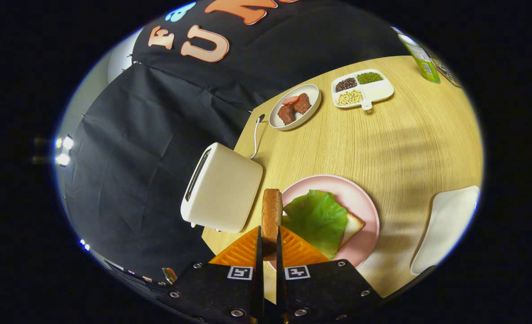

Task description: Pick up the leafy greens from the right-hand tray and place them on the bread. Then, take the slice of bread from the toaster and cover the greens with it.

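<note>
My gripper (269, 245) is shut on a slice of bread (271, 211), which stands on edge between the orange fingers (243, 249) and sticks out ahead of them. It hangs in the air between the white toaster (223, 189) and the pink plate (360, 198). On the plate a green leaf (317, 218) lies flat over another slice of bread (353, 225), of which only one corner shows past the leaf. The toaster's slot looks empty.
Beyond the plate, on the wooden table (382, 144), stand a white bowl with meat pieces (295, 107), a divided dish of beans (362, 88) and a green can (423, 56). A white tray (448, 225) lies to the right of the plate. The toaster's cord (256, 135) runs back.
</note>
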The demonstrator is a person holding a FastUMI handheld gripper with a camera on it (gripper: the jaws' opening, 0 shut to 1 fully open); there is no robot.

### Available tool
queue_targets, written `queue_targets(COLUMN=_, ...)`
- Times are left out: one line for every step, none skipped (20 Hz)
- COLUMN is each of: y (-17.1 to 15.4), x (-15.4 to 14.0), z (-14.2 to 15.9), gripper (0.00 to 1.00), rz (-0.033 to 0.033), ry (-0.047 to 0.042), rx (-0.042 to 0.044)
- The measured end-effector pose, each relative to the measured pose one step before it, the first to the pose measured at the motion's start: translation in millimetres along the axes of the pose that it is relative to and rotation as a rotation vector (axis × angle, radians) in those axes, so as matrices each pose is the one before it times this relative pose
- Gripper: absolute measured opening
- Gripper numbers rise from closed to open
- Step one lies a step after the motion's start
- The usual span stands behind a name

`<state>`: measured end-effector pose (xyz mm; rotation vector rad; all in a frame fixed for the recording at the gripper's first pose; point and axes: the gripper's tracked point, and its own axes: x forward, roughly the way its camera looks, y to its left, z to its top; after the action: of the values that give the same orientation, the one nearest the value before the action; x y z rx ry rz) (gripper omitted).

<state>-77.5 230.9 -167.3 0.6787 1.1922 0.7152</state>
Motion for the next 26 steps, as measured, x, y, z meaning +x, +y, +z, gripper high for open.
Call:
queue_targets(y=-3.32, x=1.97, z=-4.75, gripper=0.11, rz=0.0001, ry=0.00703, rx=0.00324)
queue_targets(y=-4.68, x=1.9, z=-1.6, gripper=0.11, rz=-0.00388, ry=0.00037, rx=0.00607)
queue_targets(y=-5.21, x=-0.06, z=-1.13, gripper=0.11, rz=-0.00642, ry=-0.00191, rx=0.0049)
queue_targets(y=-5.73, x=-0.5, z=1.7, gripper=0.11, rz=-0.00848, ry=-0.00866, rx=0.00292)
queue_targets(y=-4.53, x=0.0, z=1.55, gripper=0.11, rz=-0.00744, ry=-0.01089, rx=0.00144)
queue_targets(y=-4.64, x=1.8, z=0.89, gripper=0.11, rz=-0.01085, ry=-0.00574, rx=0.00109)
queue_targets(y=-4.49, x=0.8, z=-2.05, gripper=0.11, rz=-0.01213, ry=0.00045, rx=-0.00199)
queue_targets(y=-2.49, x=1.62, z=-0.11, gripper=0.11, rz=-0.01073, ry=-0.00165, rx=-0.00841)
queue_targets(y=-2.27, x=-0.3, z=-1.04, gripper=0.11, rz=-0.00984, ry=0.00069, rx=-0.00915)
queue_targets(y=-0.51, x=-1.27, z=0.56, gripper=0.11, rz=-0.00126, ry=-0.00549, rx=-0.01141)
queue_targets(y=-0.17, x=-0.85, z=-0.78, gripper=0.11, rz=-0.00607, ry=-0.0023, rx=-0.0093)
queue_targets(y=-2.16, x=-0.14, z=1.55, gripper=0.15, rz=-0.01319, ry=-0.00854, rx=-0.01428)
queue_targets(y=-3.18, x=-0.49, z=1.31, gripper=0.17, rz=-0.01545, ry=-0.01032, rx=-0.01593)
queue_targets(y=-4.1, x=-0.87, z=1.24, gripper=0.21, rz=-0.01899, ry=-0.01179, rx=-0.01566)
queue_targets(y=-3.98, x=-1.24, z=1.98, gripper=0.27, rz=-0.0211, ry=-0.01364, rx=-0.01564)
queue_targets(y=-2.8, x=-1.94, z=3.46, gripper=0.32, rz=-0.0156, ry=-0.01847, rx=-0.01248)
queue_targets(y=-2.0, x=-2.27, z=4.47, gripper=0.35, rz=-0.0097, ry=-0.0236, rx=-0.01357)
queue_targets(y=-1.32, x=-4.5, z=5.92, gripper=0.41, rz=-0.00807, ry=-0.02633, rx=-0.0099)
queue_targets(y=-0.51, x=-4.85, z=6.67, gripper=0.44, rz=-0.00642, ry=-0.02842, rx=-0.00959)
queue_targets(y=-1.33, x=-3.44, z=7.22, gripper=0.49, rz=-0.01286, ry=-0.02865, rx=-0.01347)
queue_targets(y=-1.32, x=-4.34, z=8.85, gripper=0.52, rz=-0.01128, ry=-0.03711, rx=-0.02098)
queue_targets(y=-2.52, x=-4.08, z=9.52, gripper=0.56, rz=-0.01917, ry=-0.04057, rx=-0.02487)
queue_targets(y=-0.58, x=-2.57, z=9.84, gripper=0.59, rz=-0.01843, ry=-0.04279, rx=-0.02841)
queue_targets(y=-0.64, x=-4.34, z=9.91, gripper=0.64, rz=-0.013, ry=-0.03878, rx=-0.0285)
queue_targets(y=5.06, x=-3.43, z=8.08, gripper=0.68, rz=0.00378, ry=-0.03656, rx=-0.02669)
queue_targets(y=4.84, x=-2.81, z=8.62, gripper=0.72, rz=0.00934, ry=-0.03587, rx=-0.02569)
